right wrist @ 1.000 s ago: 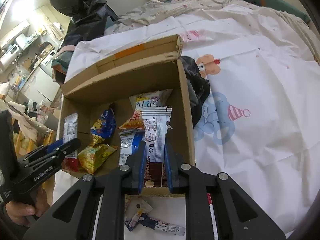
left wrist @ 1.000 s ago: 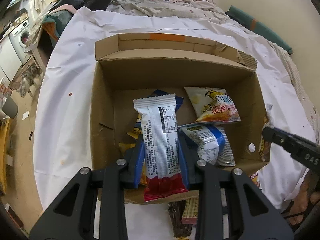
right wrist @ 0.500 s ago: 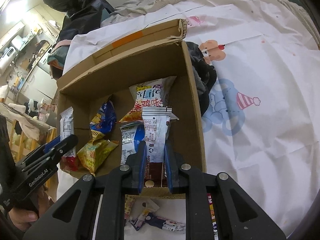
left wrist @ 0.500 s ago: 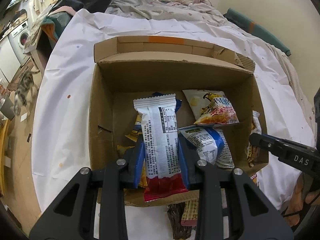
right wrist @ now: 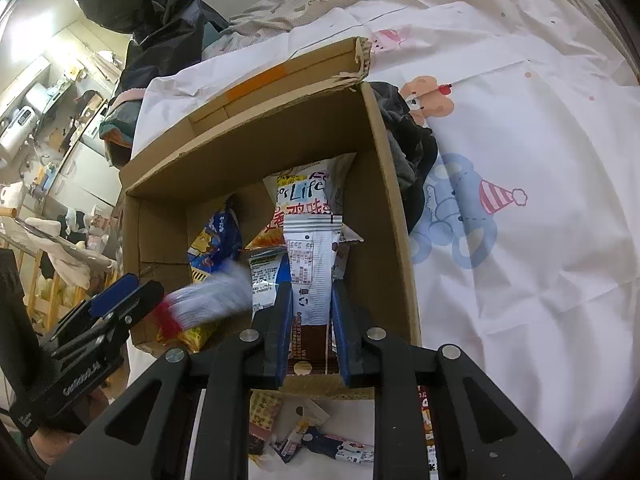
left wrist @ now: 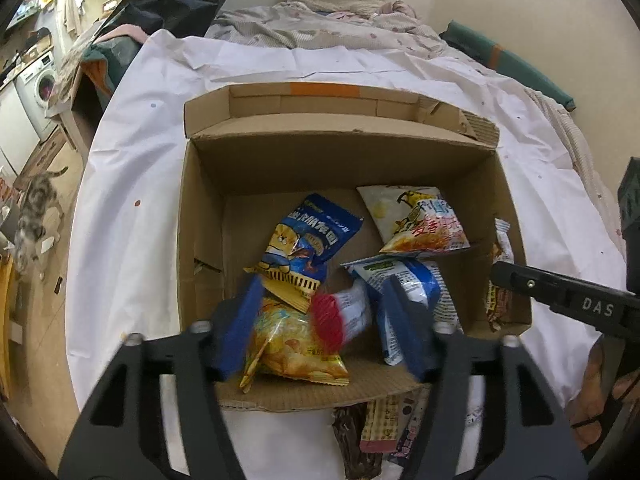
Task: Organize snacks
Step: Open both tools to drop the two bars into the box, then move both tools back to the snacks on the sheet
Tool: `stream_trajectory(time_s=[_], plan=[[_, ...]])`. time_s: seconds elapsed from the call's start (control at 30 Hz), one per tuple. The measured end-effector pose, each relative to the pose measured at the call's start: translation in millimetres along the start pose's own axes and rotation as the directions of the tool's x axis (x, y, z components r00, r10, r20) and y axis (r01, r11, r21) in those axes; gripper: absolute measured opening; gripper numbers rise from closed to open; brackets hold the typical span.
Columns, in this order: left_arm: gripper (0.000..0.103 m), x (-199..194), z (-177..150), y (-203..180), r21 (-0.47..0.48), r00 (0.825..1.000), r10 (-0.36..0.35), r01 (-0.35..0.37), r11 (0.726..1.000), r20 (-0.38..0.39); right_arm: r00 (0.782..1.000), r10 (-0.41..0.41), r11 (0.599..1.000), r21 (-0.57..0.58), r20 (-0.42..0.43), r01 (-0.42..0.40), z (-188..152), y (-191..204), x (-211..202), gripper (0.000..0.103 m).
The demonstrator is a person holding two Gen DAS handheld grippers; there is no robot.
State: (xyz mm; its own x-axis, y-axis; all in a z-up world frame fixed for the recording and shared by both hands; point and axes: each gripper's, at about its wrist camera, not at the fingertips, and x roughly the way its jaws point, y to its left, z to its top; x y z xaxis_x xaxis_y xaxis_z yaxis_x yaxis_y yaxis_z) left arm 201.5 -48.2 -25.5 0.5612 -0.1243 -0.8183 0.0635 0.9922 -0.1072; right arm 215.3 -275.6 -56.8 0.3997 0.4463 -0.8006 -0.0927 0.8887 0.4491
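An open cardboard box (left wrist: 200, 240) lies on a white sheet, with several snack bags inside. My left gripper (left wrist: 320, 292) hangs over its near edge, jaws opening. A blurred white and red packet (left wrist: 340, 316) drops between the fingers, free of the pads, above a yellow chip bag (left wrist: 296, 344) and a blue bag (left wrist: 316, 236). My right gripper (right wrist: 312, 292) is at the box's right wall (right wrist: 392, 240). Its jaws are starting to open, the pads still against an upright white and brown packet (right wrist: 312, 264). The left gripper (right wrist: 132, 292) and the falling packet (right wrist: 216, 300) also show in the right wrist view.
Several loose snack packets (left wrist: 380, 428) lie on the sheet in front of the box. A dark cloth (right wrist: 408, 140) is bunched against the box's right side. The bear-print sheet (right wrist: 520, 160) spreads to the right. A cat (left wrist: 32, 208) stands on the floor at left.
The left jaws have spread and the white and red packet has slipped out, falling into the box and uncovering the blue and yellow bags. The right gripper keeps its packet in place.
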Motion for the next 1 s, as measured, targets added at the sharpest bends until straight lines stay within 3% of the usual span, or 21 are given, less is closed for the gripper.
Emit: stream_trajectory(time_s=[0.07,0.13,0.17,0.2,1.0], plan=[[0.078,-3,1,0,-0.003,1.000,-0.008,0.008,1.000,0.008,1.000,0.002,1.000,0.004,0.003,-0.002,0,0,-1,0.029],[0.080,-4,1,0,-0.003,1.000,-0.007,0.007,1.000,0.015,1.000,0.000,1.000,0.007,0.004,0.000,0,0,-1,0.050],[0.081,-4,1,0,-0.002,1.000,-0.003,0.003,1.000,0.012,1.000,-0.010,1.000,0.008,0.011,0.010,0,0,-2,0.070],[0.081,-4,1,0,-0.002,1.000,0.002,-0.002,1.000,0.009,1.000,-0.013,1.000,0.004,0.022,0.013,-1,1,-4,0.077],[0.081,-22,-5,14,-0.046,1.000,0.014,-0.013,0.999,0.017,0.997,-0.021,1.000,-0.014,0.075,0.022,1,4,-26,0.077]])
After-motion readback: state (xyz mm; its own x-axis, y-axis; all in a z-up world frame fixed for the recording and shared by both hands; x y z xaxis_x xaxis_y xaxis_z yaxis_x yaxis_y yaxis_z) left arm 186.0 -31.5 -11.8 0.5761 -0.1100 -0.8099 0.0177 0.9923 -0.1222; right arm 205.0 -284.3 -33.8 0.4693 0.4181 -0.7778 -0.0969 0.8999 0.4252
